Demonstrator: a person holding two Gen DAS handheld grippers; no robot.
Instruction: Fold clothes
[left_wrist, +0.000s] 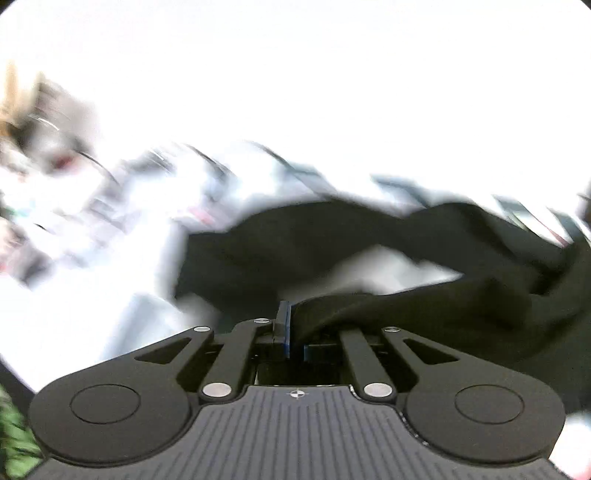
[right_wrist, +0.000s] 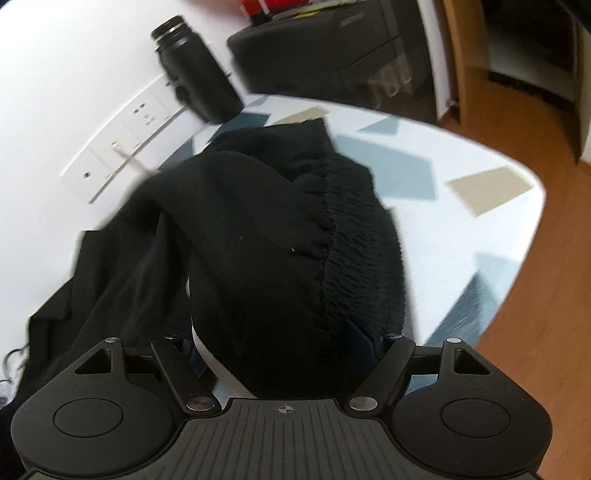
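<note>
White patterned table (right_wrist: 461, 206) bears black garment (right_wrist: 280, 229); left gripper (left_wrist: 293, 332) pinches it, right gripper (right_wrist: 284, 343) grips its bunched waistband.

White wall with socket plates (right_wrist: 122, 147) at upper left, warm brown wooden floor (right_wrist: 546, 280) at right, white tabletop with blue and beige patches (right_wrist: 461, 192) centre right, dark cabinet (right_wrist: 332, 48) at top

Table (right_wrist: 461, 229), right side and near right edge: bare patterned top, open for passage up to the rounded rim. Far left corner, against the wall: upright black bottle (right_wrist: 199, 77), with a dark printer-like box (right_wrist: 317, 48) just beyond the far edge. Centre and left side: covered by the heaped black garment (right_wrist: 280, 229), draping off the left edge.
</note>
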